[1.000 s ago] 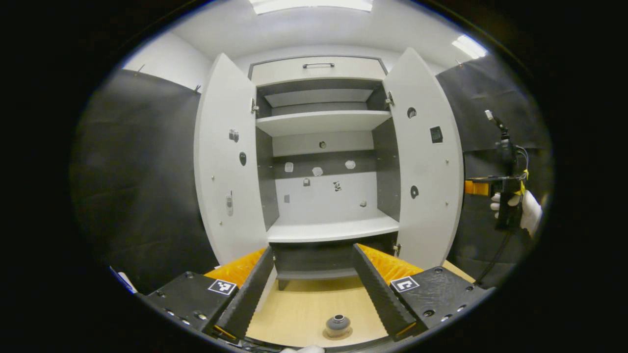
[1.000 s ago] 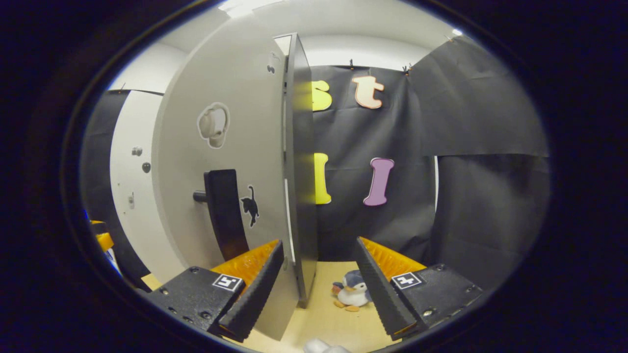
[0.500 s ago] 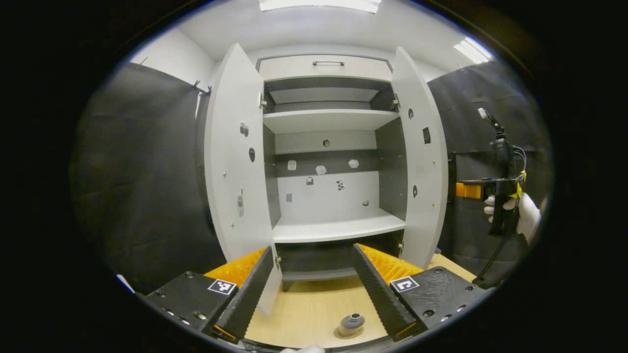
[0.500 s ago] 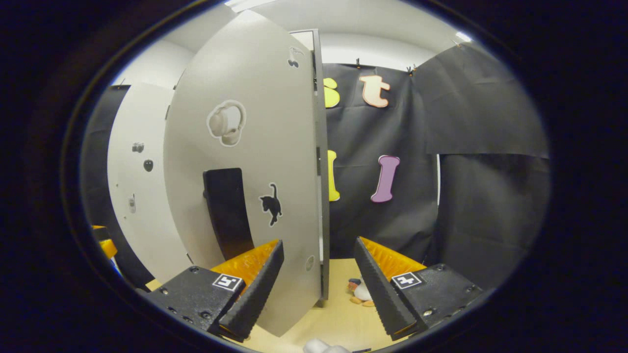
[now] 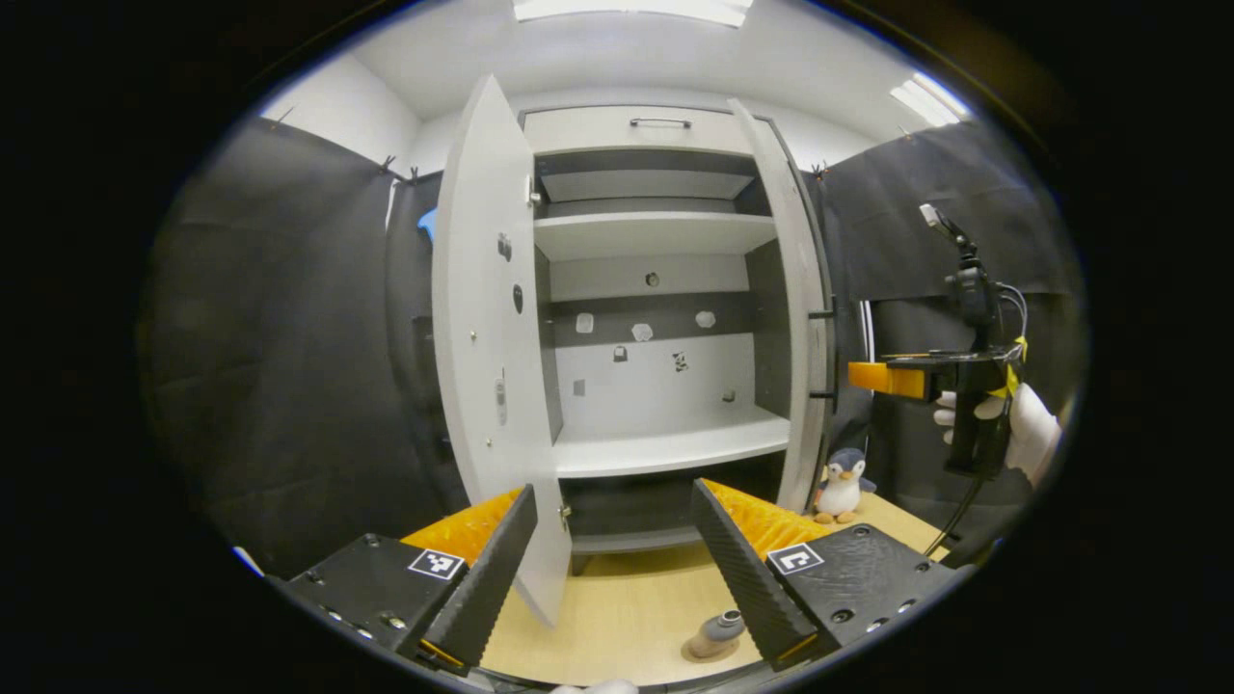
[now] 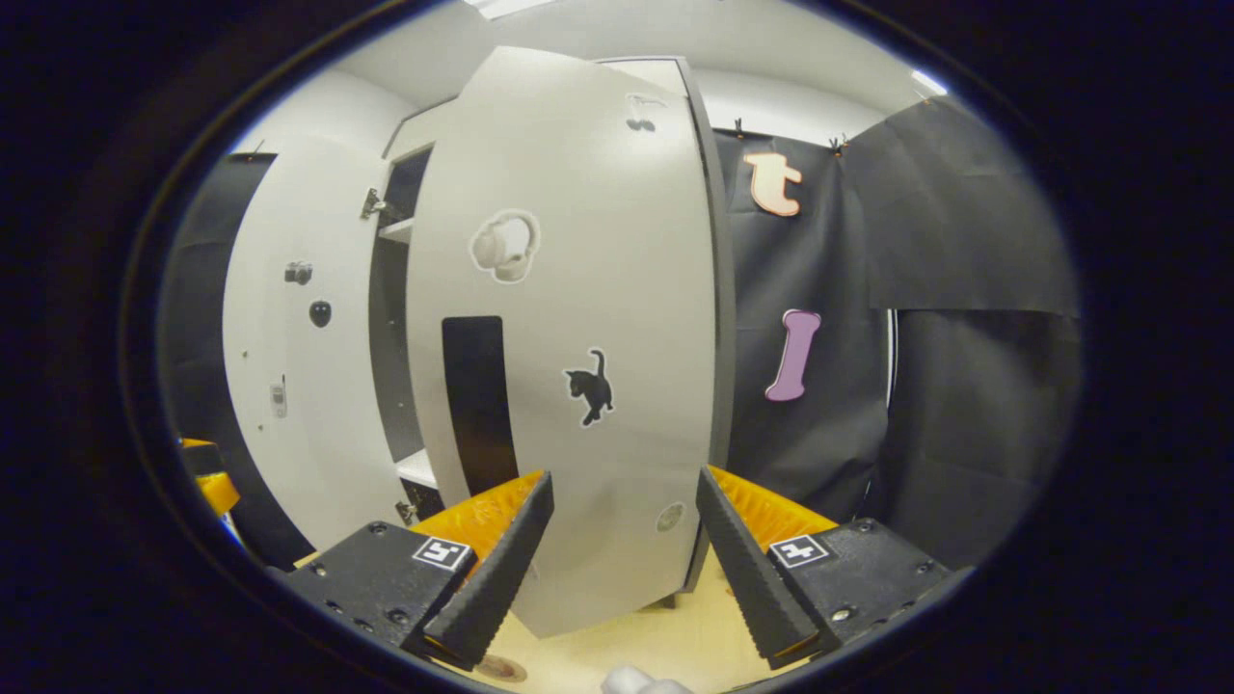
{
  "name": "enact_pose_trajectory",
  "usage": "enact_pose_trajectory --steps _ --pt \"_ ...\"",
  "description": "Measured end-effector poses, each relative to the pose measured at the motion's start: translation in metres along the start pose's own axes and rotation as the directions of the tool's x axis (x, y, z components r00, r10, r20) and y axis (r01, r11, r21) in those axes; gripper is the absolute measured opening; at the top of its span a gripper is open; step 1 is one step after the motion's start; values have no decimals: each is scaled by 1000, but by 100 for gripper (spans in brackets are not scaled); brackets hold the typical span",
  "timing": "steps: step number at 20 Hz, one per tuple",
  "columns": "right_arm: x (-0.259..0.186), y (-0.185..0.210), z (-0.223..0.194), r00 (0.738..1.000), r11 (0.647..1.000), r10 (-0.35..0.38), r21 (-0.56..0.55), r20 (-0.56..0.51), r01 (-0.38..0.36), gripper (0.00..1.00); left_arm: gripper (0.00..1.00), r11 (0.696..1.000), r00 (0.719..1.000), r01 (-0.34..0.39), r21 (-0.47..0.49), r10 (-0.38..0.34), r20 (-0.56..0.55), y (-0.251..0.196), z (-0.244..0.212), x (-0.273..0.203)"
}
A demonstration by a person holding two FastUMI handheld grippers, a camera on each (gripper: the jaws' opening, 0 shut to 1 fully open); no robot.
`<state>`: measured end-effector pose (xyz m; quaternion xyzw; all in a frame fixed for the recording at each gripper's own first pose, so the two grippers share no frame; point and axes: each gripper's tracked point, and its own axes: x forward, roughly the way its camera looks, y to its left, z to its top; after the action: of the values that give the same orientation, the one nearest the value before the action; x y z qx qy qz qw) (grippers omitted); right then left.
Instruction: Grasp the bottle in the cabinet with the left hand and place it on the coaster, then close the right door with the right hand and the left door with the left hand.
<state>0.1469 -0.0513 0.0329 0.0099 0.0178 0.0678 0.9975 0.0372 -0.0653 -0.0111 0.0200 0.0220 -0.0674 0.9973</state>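
Each gripper has a black, textured body studded with small round screws, and a small square black-and-white marker sits on top of each of its two blocks. In the left gripper view the left gripper shows long ribbed fingers. The right gripper looks the same in the right gripper view. Farther off in the left gripper view, a hand in a white glove grips a black handle with a camera mast on top, a yellow tag and a black cable hanging below.
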Motion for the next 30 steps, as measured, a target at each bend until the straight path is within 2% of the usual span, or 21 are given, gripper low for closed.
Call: enact_pose_trajectory --steps 10,13,18,24,30 --pt "-50 44 -14 999 999 -30 -22 16 30 98 99 1000 1000 -29 5 29 4 56 5 -4" --pt "-64 54 -31 999 999 -37 1 3 37 98 98 997 997 -80 9 79 20 91 16 -15" --pt "-79 71 -56 1000 999 -18 46 -22 19 98 98 971 973 -227 75 223 59 171 41 -24" --pt "-98 81 -84 997 999 -13 39 -81 16 98 98 951 950 -307 43 303 69 237 52 17" --pt "-117 80 -97 993 999 -29 28 -117 32 98 98 951 951 -307 31 304 62 253 52 69"
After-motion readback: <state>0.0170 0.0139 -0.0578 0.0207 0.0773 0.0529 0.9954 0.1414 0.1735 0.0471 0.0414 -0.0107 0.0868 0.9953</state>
